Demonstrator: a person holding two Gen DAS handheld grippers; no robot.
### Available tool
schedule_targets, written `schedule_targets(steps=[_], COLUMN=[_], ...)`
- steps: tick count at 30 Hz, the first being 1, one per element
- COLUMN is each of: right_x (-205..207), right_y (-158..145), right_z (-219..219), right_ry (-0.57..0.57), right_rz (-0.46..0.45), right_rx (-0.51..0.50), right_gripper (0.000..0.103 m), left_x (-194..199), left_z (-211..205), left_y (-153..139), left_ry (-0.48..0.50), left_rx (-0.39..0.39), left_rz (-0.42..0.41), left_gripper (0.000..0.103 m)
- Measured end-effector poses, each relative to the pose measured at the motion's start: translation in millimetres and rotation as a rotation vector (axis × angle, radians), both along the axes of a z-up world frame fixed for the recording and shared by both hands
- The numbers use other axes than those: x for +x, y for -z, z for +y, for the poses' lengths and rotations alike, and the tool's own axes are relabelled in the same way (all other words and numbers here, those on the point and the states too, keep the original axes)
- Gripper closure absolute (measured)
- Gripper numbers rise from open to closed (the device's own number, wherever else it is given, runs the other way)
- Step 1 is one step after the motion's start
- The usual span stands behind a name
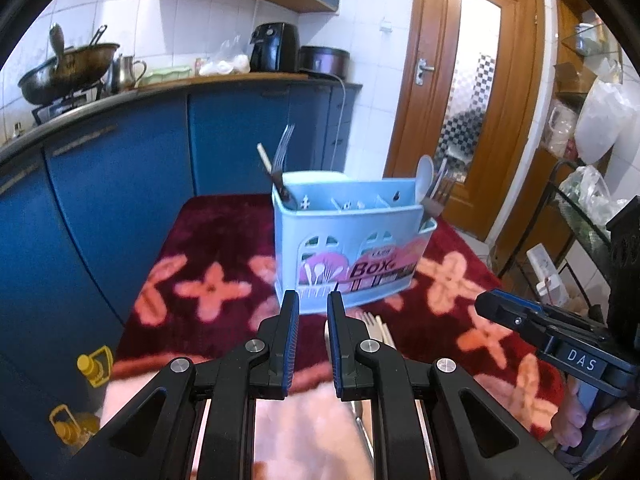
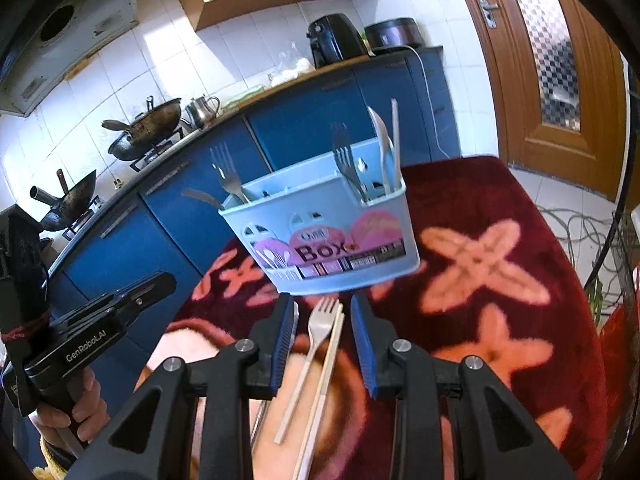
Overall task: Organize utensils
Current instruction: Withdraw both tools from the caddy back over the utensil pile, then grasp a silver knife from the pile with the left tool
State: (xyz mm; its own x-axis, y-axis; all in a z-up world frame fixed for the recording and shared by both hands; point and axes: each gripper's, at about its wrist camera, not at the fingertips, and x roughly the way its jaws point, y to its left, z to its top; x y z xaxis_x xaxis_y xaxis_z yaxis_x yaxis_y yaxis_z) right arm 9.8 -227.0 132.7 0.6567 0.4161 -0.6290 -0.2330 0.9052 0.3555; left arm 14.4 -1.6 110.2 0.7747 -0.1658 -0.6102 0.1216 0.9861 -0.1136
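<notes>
A light blue cutlery box stands on a dark red flowered cloth. Forks, a spoon and chopsticks stick up from its end compartments. On the cloth in front of it lie a fork, chopsticks and a knife, below and between the fingers of my right gripper, which is open and empty. My left gripper is open with a narrow gap, empty, just before the box. The right gripper also shows in the left wrist view.
Blue cabinets run behind the table, with woks, a kettle and an air fryer on the counter. A wooden door is at the right. Yellow bottles stand on the floor left. A wire rack with bags is at the right.
</notes>
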Motion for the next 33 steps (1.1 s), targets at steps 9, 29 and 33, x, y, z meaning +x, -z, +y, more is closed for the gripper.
schedule_targets(steps=[9,29,33], right_x=[4.1,10.7,12.3], right_y=[26.2,61.9,65.7], right_z=[-5.4,-14.8,-18.1], right_ry=[0.017,0.043,0.049], right_rz=[0.073,0.166,0.176], right_rx=[0.007,0.014,0.020], right_gripper=[0.070,0.070,0.070], left_x=[7.5,35.8,39.8], left_z=[0.1,-18.3,-21.5], left_y=[29.5,88.2,97.2], left_ry=[-0.004,0.060,0.070], left_rx=[0.000,-0.058,-0.076], left_rz=[0.090,0.297,0.332], left_gripper=[0.089,0.089,0.089])
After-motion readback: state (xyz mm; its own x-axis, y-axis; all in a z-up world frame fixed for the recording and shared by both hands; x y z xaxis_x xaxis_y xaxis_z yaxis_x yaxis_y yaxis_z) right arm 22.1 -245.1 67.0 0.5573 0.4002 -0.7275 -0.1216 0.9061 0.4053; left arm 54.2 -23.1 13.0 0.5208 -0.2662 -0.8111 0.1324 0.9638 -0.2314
